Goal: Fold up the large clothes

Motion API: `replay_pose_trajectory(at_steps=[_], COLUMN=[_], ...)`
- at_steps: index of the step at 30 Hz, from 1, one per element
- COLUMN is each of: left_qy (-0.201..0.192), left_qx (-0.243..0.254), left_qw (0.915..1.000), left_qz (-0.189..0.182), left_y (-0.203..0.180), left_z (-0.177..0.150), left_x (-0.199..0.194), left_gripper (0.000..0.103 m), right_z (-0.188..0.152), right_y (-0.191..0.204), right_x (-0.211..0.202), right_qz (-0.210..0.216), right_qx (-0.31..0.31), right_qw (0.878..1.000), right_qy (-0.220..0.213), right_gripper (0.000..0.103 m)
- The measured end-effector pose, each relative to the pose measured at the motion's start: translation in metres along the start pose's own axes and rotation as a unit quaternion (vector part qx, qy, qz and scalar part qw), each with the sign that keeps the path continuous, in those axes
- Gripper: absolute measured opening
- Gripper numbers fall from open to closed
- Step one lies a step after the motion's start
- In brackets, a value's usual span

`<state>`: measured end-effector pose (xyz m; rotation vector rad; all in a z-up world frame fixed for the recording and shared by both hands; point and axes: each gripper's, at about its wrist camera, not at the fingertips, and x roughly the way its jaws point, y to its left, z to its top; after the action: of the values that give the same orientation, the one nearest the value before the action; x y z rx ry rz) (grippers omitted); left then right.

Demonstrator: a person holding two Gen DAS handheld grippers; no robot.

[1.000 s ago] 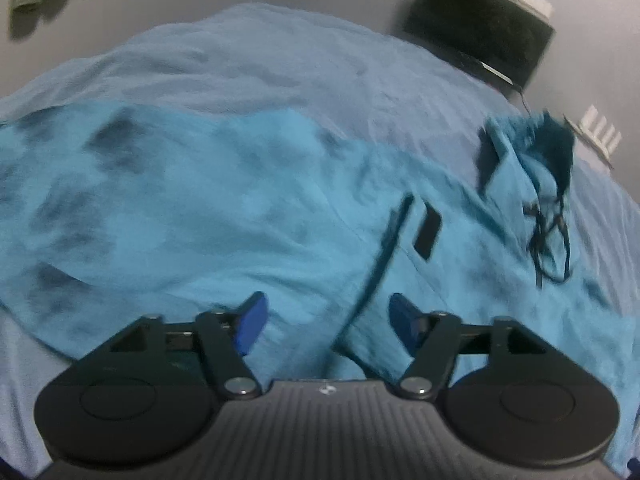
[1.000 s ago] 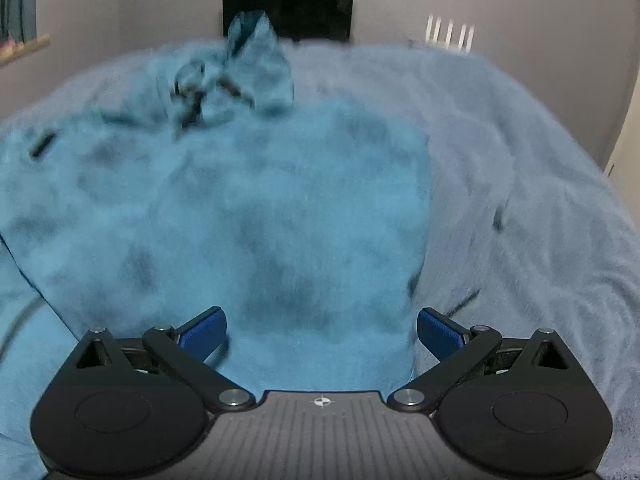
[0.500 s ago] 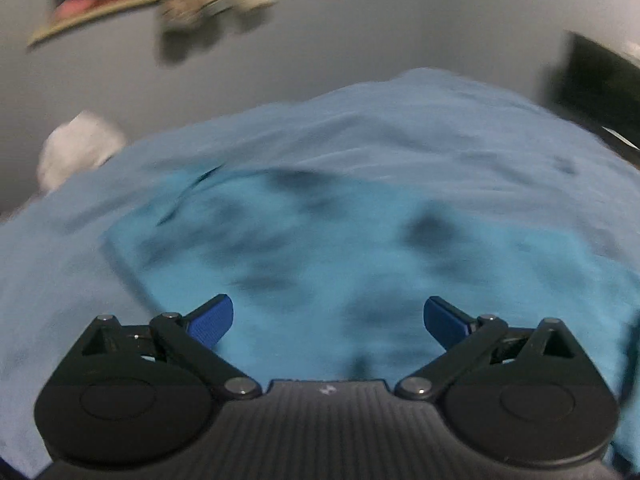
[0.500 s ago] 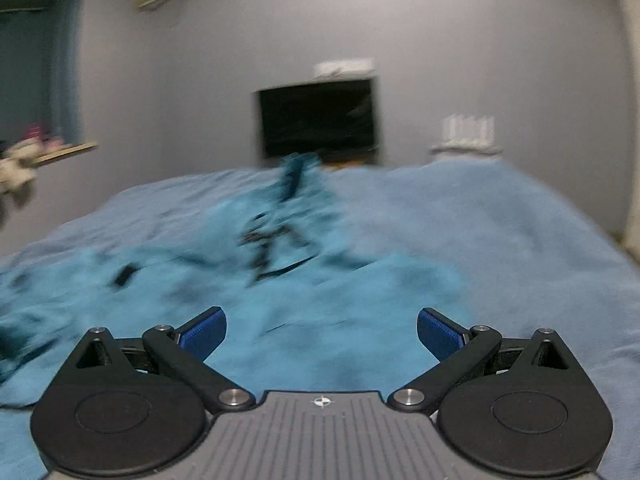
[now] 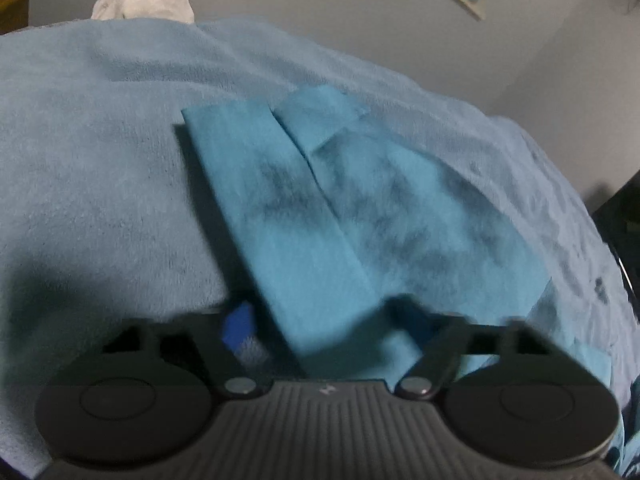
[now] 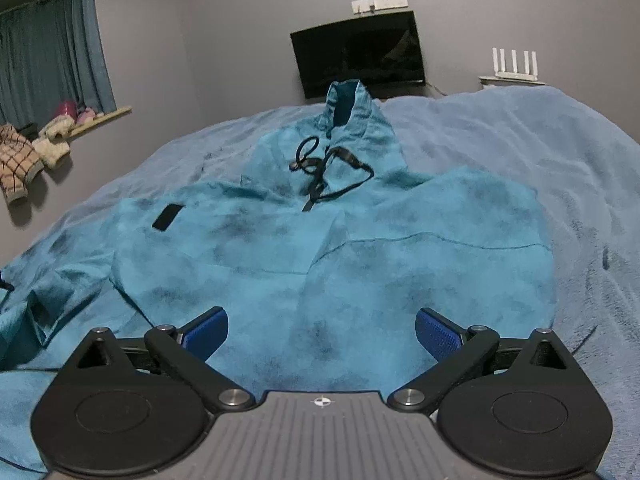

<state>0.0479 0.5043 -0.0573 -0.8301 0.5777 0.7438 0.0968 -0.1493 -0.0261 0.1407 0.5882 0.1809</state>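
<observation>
The teal hoodie lies spread on the bed, its sleeve between the left tool whose jaws have just been closing, the right tool spread and empty; pinch the cuff fully before folding across.

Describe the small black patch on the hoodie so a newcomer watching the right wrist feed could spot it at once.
Start at the pale blue blanket covering the bed; the teal tie-dye hoodie lies spread flat on it, hood toward the wall screen. Left of the black drawstring sits the black patch. It is a solid, sharp-edged tilted rectangle, unlike the soft dark dye blotches and the thin looping cord.
</observation>
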Motion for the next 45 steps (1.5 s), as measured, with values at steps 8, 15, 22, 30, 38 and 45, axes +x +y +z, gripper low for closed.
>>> replay_pose_trajectory(at_steps=[8,15,22,30,38,45], left_qy=[-0.124,-0.142,-0.056,0.073,0.182,0.054], left_qx=[0.063,0.21,0.316,0.417,0.422,0.397], left_qw=[0.9835,0.9156,0.8348,0.7693,0.7564,0.8257], left_qz=[-0.115,-0.312,-0.447,-0.478,-0.466,-0.397], left_y=[-0.054,-0.167,-0.259,-0.319,-0.306,-0.262], left_z=[-0.005,-0.064,-0.176,-0.304,-0.298,-0.227], left_x=[-0.057,-0.143,-0.191,-0.176,-0.169,-0.194], left_gripper=[0.0,0.0,0.0,0.004,0.068,0.096], right_z=[-0.014,-0.023,-0.03,-0.037,-0.027,0.012], right_y=[0.01,0.017,0.022,0.022,0.034,0.083], right_x=[0.0,-0.005,-0.006,0.003,-0.007,-0.02], right_qz=[-0.003,0.001,-0.001,-0.004,-0.004,0.017], right_qx=[-0.035,-0.075,-0.107,-0.116,-0.134,-0.189], right_qw=[0.999,0.997,0.994,0.992,0.99,0.982], right_qy=[0.013,0.013,0.02,0.042,0.041,0.025], right_gripper=[0.101,0.101,0.101,0.101,0.101,0.101])
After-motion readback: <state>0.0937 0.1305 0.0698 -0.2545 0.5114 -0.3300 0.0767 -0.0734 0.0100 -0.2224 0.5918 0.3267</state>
